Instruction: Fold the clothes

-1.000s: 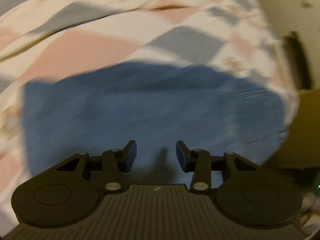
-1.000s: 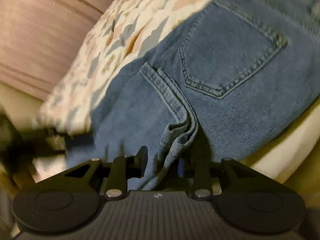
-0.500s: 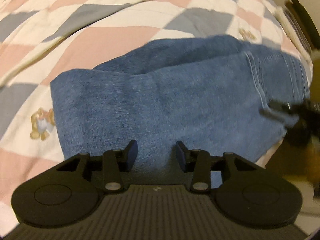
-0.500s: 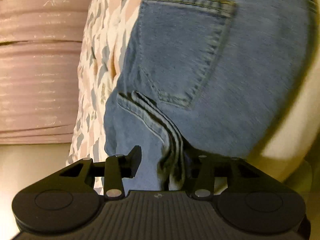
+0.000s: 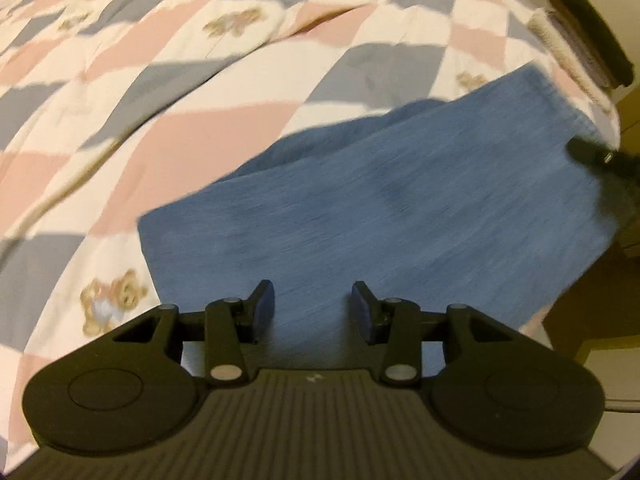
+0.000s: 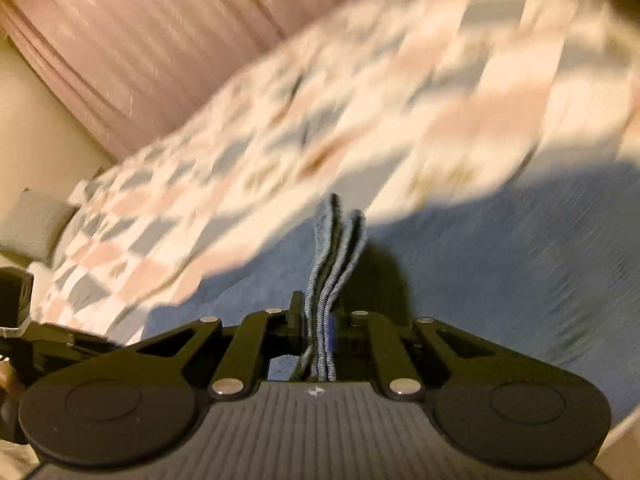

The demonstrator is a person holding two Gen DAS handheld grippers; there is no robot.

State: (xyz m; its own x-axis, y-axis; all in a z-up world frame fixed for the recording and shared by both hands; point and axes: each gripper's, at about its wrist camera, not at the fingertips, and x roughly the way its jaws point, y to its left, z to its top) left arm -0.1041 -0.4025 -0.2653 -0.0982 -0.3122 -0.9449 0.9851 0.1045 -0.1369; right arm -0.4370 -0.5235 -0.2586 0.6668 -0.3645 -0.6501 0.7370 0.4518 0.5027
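The left gripper (image 5: 313,307) hangs spread wide with nothing between its fingers, just above the blue jeans (image 5: 400,208), which lie folded on the checked teddy-bear quilt (image 5: 168,92). The right gripper (image 6: 316,326) pinches several stacked denim edges (image 6: 338,248) of those jeans.
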